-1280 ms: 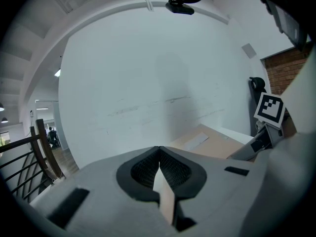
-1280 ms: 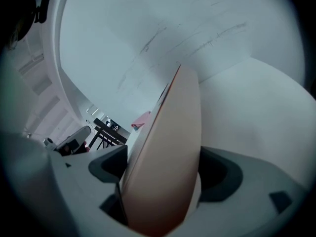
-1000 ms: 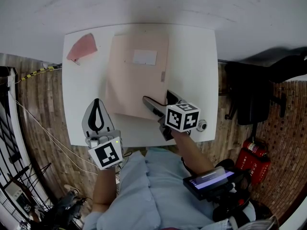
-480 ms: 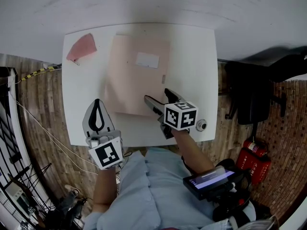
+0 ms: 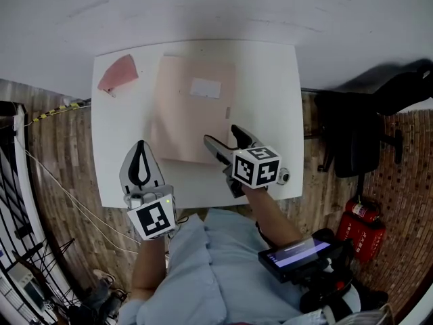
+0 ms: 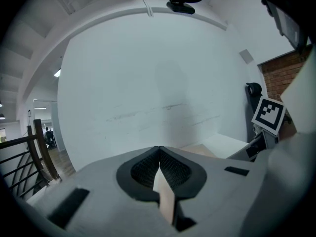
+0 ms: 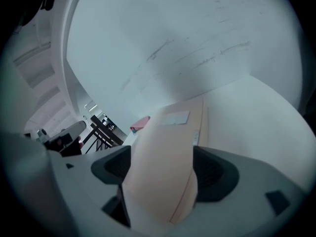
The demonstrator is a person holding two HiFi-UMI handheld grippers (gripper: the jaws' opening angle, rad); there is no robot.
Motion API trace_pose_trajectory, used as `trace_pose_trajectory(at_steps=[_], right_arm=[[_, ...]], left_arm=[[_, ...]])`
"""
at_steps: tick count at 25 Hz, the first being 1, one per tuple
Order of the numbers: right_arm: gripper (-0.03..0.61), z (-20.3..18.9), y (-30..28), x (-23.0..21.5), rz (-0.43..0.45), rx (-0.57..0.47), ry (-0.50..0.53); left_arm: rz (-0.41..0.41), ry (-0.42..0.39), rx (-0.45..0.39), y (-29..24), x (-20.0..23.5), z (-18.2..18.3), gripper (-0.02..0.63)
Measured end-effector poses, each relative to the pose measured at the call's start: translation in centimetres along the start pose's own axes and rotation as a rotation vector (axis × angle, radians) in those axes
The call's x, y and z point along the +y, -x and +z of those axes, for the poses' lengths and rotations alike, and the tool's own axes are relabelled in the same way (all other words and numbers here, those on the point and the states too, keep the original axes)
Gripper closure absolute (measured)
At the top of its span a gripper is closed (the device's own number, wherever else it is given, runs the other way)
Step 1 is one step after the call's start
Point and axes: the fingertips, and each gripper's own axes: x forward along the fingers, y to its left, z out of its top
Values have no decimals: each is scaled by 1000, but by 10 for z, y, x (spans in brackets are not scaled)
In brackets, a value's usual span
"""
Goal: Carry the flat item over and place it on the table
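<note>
Right claw [image 5: 220,135], just closing yet apart, straddles the beige folder's [image 5: 193,114] corner on the white tabletop [image 5: 270,100]; left claw [image 5: 140,147] together

A pink scrap [image 5: 118,73] lay on the far left corner of the counter [image 5: 270,80]. A black chair [image 5: 355,137] stood on the brown floor [image 5: 57,154] to the right, with a red fire extinguisher [image 5: 364,235] near it.
</note>
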Motion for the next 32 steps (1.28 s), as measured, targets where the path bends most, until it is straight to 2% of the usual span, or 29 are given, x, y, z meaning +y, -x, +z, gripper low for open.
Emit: trace_pose_trajectory(at_steps=[3, 6, 9, 12, 14, 17, 23, 32], right_arm=[[242, 20, 18, 21, 10, -93, 69], [343, 45, 38, 46, 6, -203, 184], [370, 64, 57, 75, 8, -288, 304], [423, 79, 79, 99, -28, -372, 418], [489, 89, 95, 110, -69, -436, 481], [562, 99, 115, 121, -108, -518, 535], [574, 101, 137, 126, -148, -596, 548], [574, 99, 151, 133, -196, -631, 584]], left_arm=[[-17, 15, -46, 8, -2, 12, 604], [-42, 39, -94, 16, -5, 28, 604], [-69, 59, -144, 26, -7, 51, 604], [-89, 78, -192, 36, -8, 72, 604], [-94, 74, -226, 42, -7, 85, 604], [-107, 73, -259, 47, -5, 97, 604], [-128, 56, -295, 55, -3, 110, 604], [-158, 49, -322, 64, -7, 118, 604]])
